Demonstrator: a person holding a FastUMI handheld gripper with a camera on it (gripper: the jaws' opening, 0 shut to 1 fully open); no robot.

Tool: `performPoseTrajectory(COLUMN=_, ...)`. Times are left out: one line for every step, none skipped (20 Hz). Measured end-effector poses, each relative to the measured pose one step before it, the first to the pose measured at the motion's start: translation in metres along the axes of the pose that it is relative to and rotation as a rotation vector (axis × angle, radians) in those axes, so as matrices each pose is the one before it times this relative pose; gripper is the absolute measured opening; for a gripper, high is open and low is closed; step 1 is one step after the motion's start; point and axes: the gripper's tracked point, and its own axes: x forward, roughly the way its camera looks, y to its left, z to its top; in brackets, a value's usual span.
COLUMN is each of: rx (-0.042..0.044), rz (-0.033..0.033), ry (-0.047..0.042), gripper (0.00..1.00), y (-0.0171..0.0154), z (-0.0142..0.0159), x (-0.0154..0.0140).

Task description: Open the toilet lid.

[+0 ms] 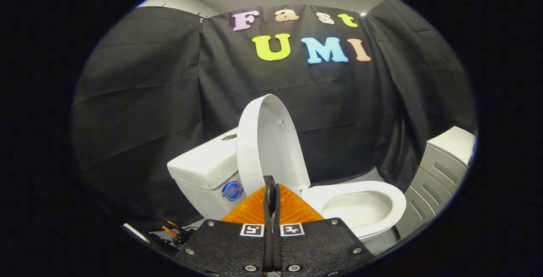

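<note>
The toilet lid stands raised, just beyond the gripper, whose fingers are pressed together with nothing between them. The lid rises from its hinge at the back of the seat and sits in front of the tank, but whether it touches the tank cannot be told.

The main risk, as a judgement, is that the lid is not past its balance point. If it only stands near upright, a nudge from the closed fingers on the way out could tip it forward and let it slam onto the seat. Pushing it back hard could knock it against the tank.

The lid's long axis runs nearly vertical, hinge end down and rounded tip up. Its inner face turns toward the bowl.
</note>
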Motion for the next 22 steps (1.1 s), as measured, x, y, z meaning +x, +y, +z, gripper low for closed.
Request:
performPoseTrajectory(rx=-0.02762, rz=0.00484, ry=0.00008, gripper=0.00, y=0.00484, z=0.00017, x=0.00134)
performPoseTrajectory(rx=-0.03488, rz=-0.00137, ry=0.00186, gripper=0.00, y=0.00326, z=0.00049, x=0.00106)
performPoseTrajectory(rx=-0.02928, rz=-0.00022, ry=0.00267, gripper=0.00, y=0.00164, z=-0.00078, x=0.00125)
performPoseTrajectory(rx=-0.01280, rz=0.00280, ry=0.00243, gripper=0.00, y=0.00177, z=-0.00077, x=0.00092)
performPoseTrajectory(rx=0.00385, rz=0.00822, ry=0.00148, gripper=0.00, y=0.00337, z=-0.00267, x=0.00039)
performPoseTrajectory(rx=0.00543, rz=0.01333, ry=0.00182, gripper=0.00, y=0.00463, z=-0.00083, x=0.00126)
performPoseTrajectory(rx=-0.01894, rz=-0.00243, ry=-0.00430, gripper=0.00, y=0.00245, z=0.00376, x=-0.00058)
performPoseTrajectory(rx=-0.02416, rz=0.00002, ry=0.00539, gripper=0.00, y=-0.00013, z=-0.00213, x=0.00181)
performPoseTrajectory(rx=-0.02323, rz=-0.00673, ry=-0.00704, gripper=0.00, y=0.00143, z=0.00300, x=-0.00041)
performPoseTrajectory(rx=-0.01554, rz=-0.00435, ry=0.00382, gripper=0.00, y=0.00081, z=0.00084, x=0.00056)
performPoseTrajectory(rx=-0.00560, rz=-0.00584, ry=-0.00170, gripper=0.00, y=-0.00115, z=-0.00184, x=-0.00023)
performPoseTrajectory(rx=0.00240, rz=-0.00028, ry=-0.00130, gripper=0.00, y=-0.00097, z=-0.00066, x=0.00037)
performPoseTrajectory(rx=-0.00110, rz=0.00566, ry=-0.00148, gripper=0.00, y=-0.00115, z=0.00014, x=0.00018)
performPoseTrajectory(rx=-0.00185, rz=0.01121, ry=0.00145, gripper=0.00, y=-0.00093, z=0.00215, x=0.00049)
performPoseTrajectory(rx=-0.00153, rz=0.01239, ry=0.00222, gripper=0.00, y=-0.00215, z=0.00173, x=0.00186)
performPoseTrajectory(rx=0.00345, rz=0.01386, ry=0.00041, gripper=0.00, y=-0.00122, z=0.00215, x=-0.00033)
performPoseTrajectory(rx=0.00221, rz=0.02241, ry=0.00318, gripper=0.03, y=0.00059, z=0.00035, x=0.00038)
performPoseTrajectory(rx=-0.00407, rz=0.03050, ry=0.00090, gripper=0.06, y=0.00407, z=0.00228, x=-0.00006)
performPoseTrajectory(rx=-0.01746, rz=0.03011, ry=-0.00793, gripper=0.15, y=0.00430, z=0.00245, x=-0.00010)
performPoseTrajectory(rx=-0.02156, rz=0.01310, ry=-0.02161, gripper=0.23, y=0.00361, z=0.00761, x=-0.00319)
performPoseTrajectory(rx=-0.02276, rz=-0.00248, ry=-0.02695, gripper=0.31, y=-0.00356, z=0.00633, x=-0.00509)
performPoseTrajectory(rx=-0.00698, rz=-0.00218, ry=-0.02182, gripper=0.49, y=-0.00424, z=0.00600, x=-0.00473)
